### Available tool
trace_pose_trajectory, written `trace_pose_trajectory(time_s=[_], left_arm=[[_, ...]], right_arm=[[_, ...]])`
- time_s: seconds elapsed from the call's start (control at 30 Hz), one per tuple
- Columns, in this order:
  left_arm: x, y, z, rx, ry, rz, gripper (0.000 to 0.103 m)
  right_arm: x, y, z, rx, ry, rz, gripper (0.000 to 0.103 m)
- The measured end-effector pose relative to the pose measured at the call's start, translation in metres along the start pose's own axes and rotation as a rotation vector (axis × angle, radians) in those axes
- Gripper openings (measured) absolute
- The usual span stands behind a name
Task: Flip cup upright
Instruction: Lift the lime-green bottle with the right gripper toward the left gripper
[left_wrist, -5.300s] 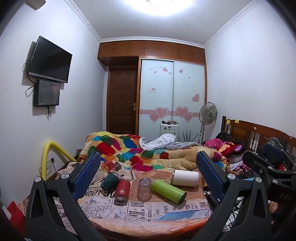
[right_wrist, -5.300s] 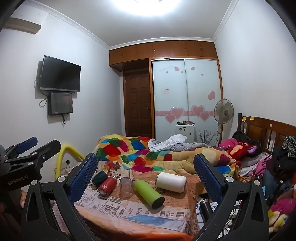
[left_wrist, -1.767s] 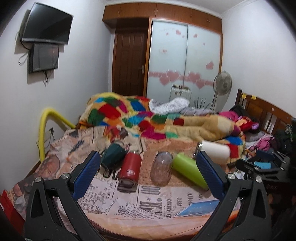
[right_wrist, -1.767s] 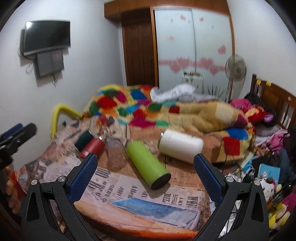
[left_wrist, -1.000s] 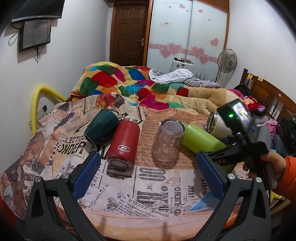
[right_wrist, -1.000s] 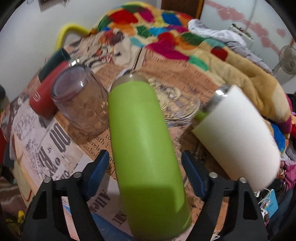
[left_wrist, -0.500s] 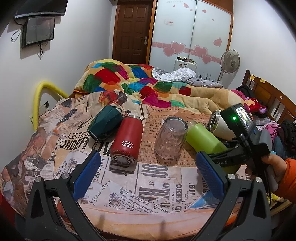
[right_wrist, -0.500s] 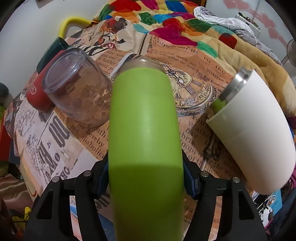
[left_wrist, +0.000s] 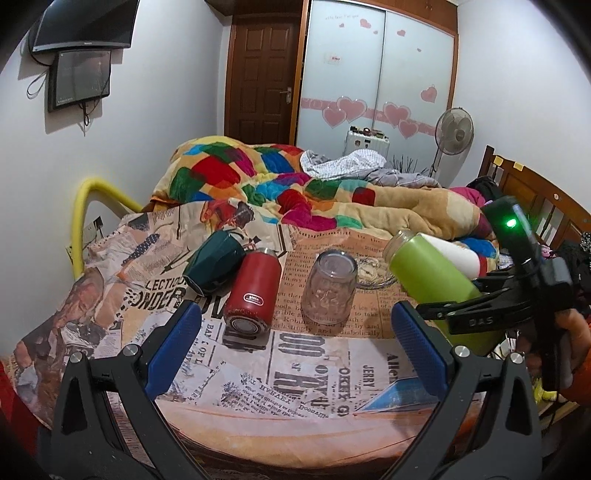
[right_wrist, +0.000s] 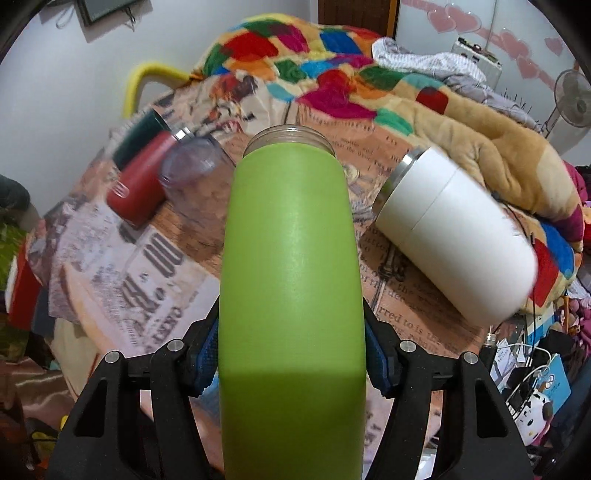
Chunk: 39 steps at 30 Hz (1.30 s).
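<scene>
A lime green cup (right_wrist: 291, 280) fills the middle of the right wrist view, its open threaded mouth pointing away. My right gripper (right_wrist: 291, 354) is shut on its lower body, one blue pad on each side. In the left wrist view the green cup (left_wrist: 428, 277) is held tilted off the newspaper-print cloth (left_wrist: 295, 365), mouth up-left, by the right gripper (left_wrist: 480, 314). My left gripper (left_wrist: 295, 332) is open and empty, hanging in front of the other cups.
A clear glass (left_wrist: 330, 288) stands upside down. A red flask (left_wrist: 253, 291) and a dark green cup (left_wrist: 214, 264) lie on their sides at left. A white tumbler (right_wrist: 454, 236) lies at right. A colourful quilt (left_wrist: 295, 192) is piled behind.
My right gripper closed on the green cup and has lifted and tilted it, mouth end rising. The left gripper has drawn back slightly and stays open.
</scene>
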<state>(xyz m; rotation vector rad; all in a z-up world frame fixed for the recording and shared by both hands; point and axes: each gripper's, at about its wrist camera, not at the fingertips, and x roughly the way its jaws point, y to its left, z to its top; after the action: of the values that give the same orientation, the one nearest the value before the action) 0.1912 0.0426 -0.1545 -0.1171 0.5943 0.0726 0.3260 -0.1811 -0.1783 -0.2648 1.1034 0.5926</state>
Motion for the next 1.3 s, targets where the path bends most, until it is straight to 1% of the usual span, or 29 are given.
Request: trace_pose_trajectory(time_s=[0.3, 0.47, 0.6, 0.77, 0.93, 1.13, 1.3], left_arm=[[-0.028, 0.000, 0.006, -0.001, -0.044, 0.004, 0.103], [-0.038, 0.004, 0.007, -0.012, -0.058, 0.007, 0.103], [-0.041, 0.008, 0.007, -0.026, -0.060, 0.010, 0.103], [-0.044, 0.013, 0.007, -0.030, -0.062, 0.015, 0.103], [-0.040, 0.018, 0.004, -0.033, -0.054, 0.025, 0.103], [-0.031, 0.030, -0.007, -0.068, -0.022, 0.037, 0.103], [-0.020, 0.040, -0.014, -0.097, 0.020, 0.033, 0.103]], right_arm=[[-0.054, 0.029, 0.000, -0.059, -0.128, -0.010, 0.062], [-0.065, 0.049, -0.006, -0.091, -0.157, 0.044, 0.062], [-0.059, 0.070, -0.009, -0.139, -0.159, 0.076, 0.062], [-0.039, 0.085, -0.011, -0.169, -0.125, 0.118, 0.062], [-0.001, 0.099, -0.014, -0.194, -0.050, 0.140, 0.062], [0.040, 0.109, -0.017, -0.236, 0.035, 0.109, 0.062], [0.058, 0.118, -0.023, -0.286, 0.071, 0.059, 0.062]])
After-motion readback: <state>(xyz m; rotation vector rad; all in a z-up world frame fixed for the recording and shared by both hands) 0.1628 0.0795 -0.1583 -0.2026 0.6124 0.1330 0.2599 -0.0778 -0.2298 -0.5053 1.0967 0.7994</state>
